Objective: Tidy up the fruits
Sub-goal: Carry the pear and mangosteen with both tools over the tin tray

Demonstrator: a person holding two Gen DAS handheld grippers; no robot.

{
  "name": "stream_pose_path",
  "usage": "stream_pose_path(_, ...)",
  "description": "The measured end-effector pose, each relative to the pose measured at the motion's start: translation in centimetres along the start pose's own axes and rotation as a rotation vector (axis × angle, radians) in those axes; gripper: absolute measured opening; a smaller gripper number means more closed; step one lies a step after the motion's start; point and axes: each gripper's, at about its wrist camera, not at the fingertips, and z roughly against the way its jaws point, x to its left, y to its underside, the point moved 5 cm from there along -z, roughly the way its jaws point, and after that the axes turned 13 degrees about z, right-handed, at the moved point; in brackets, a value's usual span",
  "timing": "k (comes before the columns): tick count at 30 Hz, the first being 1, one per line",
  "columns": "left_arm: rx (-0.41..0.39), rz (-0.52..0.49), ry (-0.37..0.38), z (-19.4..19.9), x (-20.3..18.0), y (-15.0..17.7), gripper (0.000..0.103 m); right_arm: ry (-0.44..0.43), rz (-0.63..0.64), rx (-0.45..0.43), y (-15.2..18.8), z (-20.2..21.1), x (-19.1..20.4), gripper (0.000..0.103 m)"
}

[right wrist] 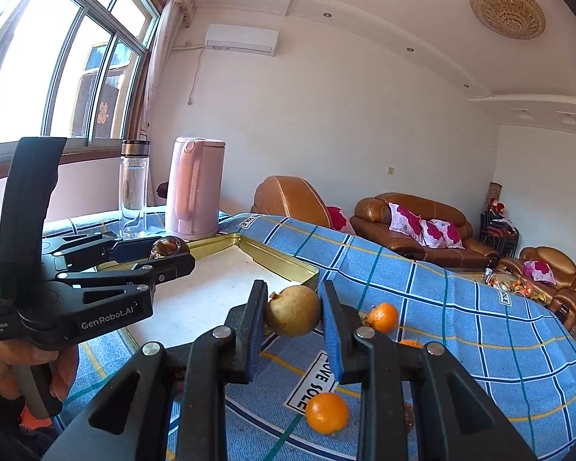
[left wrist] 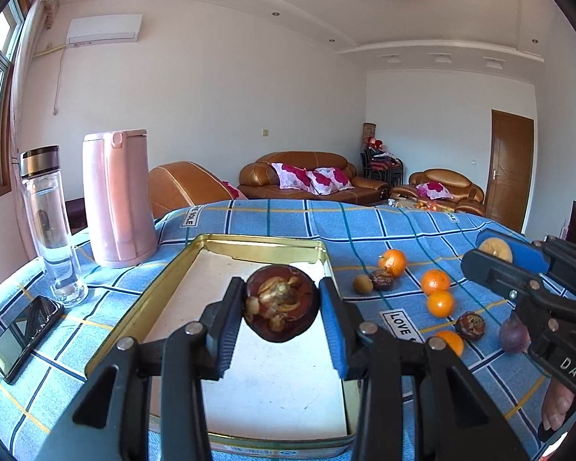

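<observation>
My left gripper (left wrist: 282, 303) has its fingers clamped on a mangosteen (left wrist: 281, 301), dark rind, calyx end facing the camera, held up over the gold tray (left wrist: 142, 299) so it can go straight down onto the white lining. My right gripper (right wrist: 292, 317) has its fingers closed on a small tan-brown fruit (right wrist: 292, 309), maybe a longan or the like, hard to tell; it hangs just off the tray's near right corner, over the blue checked cloth on the bench (right wrist: 480, 307). Both fruits are gripped at the widest part, sides only, so neither should roll out. The tray looks bare inside, so I judge sorting has barely begun. Loose fruit lies on the cloth right of the tray: several tangerines (left wrist: 392, 262), another mangosteen (left wrist: 470, 325), a purple fruit (left wrist: 512, 333), small brown ones. The pink kettle (left wrist: 117, 198), water bottle (left wrist: 52, 223) and phone (left wrist: 23, 336) sit along the bench's left edge, clear of the tray.
</observation>
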Motion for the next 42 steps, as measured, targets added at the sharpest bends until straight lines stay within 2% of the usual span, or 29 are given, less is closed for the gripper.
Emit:
stream_pose_path(20, 0.043, -0.010, -0.115, -1.9, 3.7, -0.3, 0.041, -0.101, 0.032, 0.028, -2.2, -4.5, 2.3, 0.029)
stream_pose_path(42, 0.130, -0.041, -0.192, -4.7, 6.7, -1.0, 0.041, -0.194, 0.028, 0.102, -2.0, -9.5, 5.1, 0.029)
